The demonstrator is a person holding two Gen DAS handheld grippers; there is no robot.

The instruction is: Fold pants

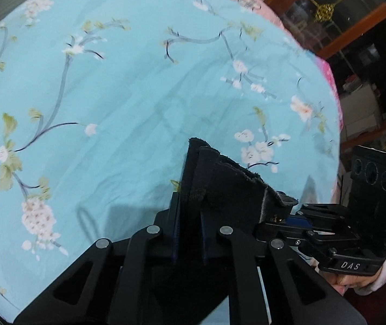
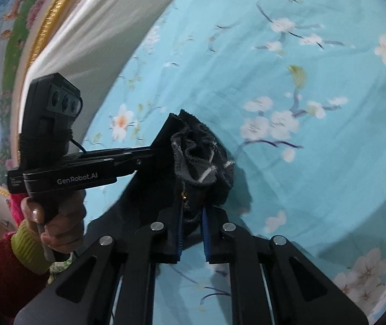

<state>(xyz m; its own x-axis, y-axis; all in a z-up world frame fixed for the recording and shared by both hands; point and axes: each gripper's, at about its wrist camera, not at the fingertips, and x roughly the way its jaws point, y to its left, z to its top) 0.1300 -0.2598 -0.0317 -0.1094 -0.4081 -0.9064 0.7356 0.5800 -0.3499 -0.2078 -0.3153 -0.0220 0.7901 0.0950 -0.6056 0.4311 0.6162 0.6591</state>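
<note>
Dark pants (image 1: 220, 184) are held up above a light blue flowered bedsheet (image 1: 128, 86). My left gripper (image 1: 190, 211) is shut on a folded edge of the pants. In the left wrist view the right gripper (image 1: 277, 218) comes in from the right and pinches the same cloth. In the right wrist view my right gripper (image 2: 193, 216) is shut on a bunched part of the pants (image 2: 201, 157) with a zipper showing. The left gripper (image 2: 156, 151) reaches in from the left and grips the cloth's edge.
The bedsheet (image 2: 314, 135) covers the bed below both grippers. A wooden cabinet with glass doors (image 1: 355, 19) stands beyond the bed's right edge. A white headboard with gold trim (image 2: 84, 21) rises at the left in the right wrist view.
</note>
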